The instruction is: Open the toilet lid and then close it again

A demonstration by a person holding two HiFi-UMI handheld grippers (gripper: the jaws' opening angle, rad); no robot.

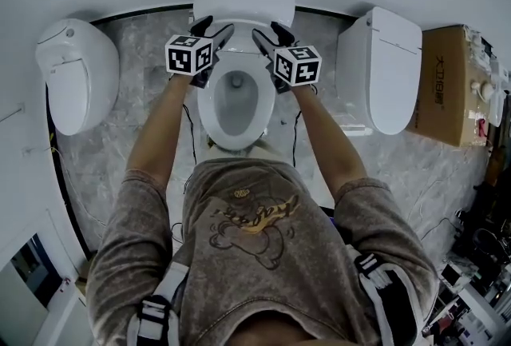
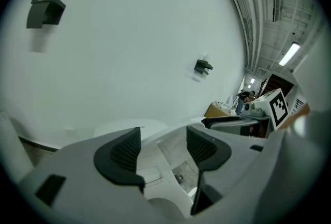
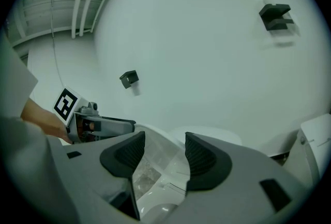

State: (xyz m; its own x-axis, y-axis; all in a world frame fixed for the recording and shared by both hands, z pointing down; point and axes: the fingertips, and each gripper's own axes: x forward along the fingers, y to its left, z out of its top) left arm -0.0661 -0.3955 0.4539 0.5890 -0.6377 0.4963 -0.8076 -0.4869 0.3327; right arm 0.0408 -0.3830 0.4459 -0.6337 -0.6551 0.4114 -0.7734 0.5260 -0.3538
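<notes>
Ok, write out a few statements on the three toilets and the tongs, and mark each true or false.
1. The middle toilet has its bowl uncovered. True.
2. The left toilet has its lid raised. False: its lid is down.
3. The left tongs and the right tongs both have their jaws apart. True.
4. The cardboard box stands next to the left toilet. False: it stands beside the right toilet.
5. Only the left tongs are at the middle toilet. False: both are at its rear, one on each side.
</notes>
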